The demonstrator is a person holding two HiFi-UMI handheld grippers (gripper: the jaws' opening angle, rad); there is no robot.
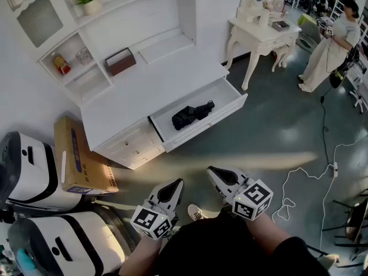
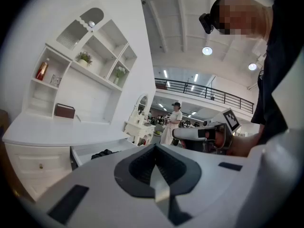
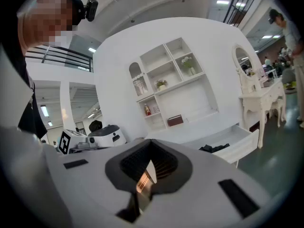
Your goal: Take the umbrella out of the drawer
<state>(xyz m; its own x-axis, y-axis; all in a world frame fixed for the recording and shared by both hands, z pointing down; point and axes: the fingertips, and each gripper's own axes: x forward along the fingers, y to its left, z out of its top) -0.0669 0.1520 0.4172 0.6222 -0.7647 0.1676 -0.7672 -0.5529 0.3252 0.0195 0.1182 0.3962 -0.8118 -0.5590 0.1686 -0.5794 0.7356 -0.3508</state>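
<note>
Because the drawer (image 1: 202, 129) already stands pulled out from the white desk (image 1: 144, 91), the head view shows the umbrella (image 1: 191, 115) plainly. It is black and folded, lying slantwise near the middle of the drawer floor, apart from the walls. The left gripper (image 1: 174, 184) and right gripper (image 1: 213, 172) hang side by side low in the picture, well short of the drawer. Both taper to closed tips and carry nothing, which suggests an approach with no reach yet begun. Bare grey floor lies between them and the drawer front. A cardboard box (image 1: 80, 154) sits by the desk's left side, and a white cable (image 1: 313, 177) trails on the floor to the right; both are off the direct path.

From the left gripper view, its jaws meet in a single seam with nothing between them. Beyond them the umbrella shows as a dark lump in the drawer, which juts past the desk top, so the space above it is open. The right gripper sits close alongside.

From the right gripper view, the jaws are pressed together and empty. The umbrella lies ahead and to the right, behind the drawer's front wall. A grasp would likely need the jaws parted first and a reach over that rim from above.
</note>
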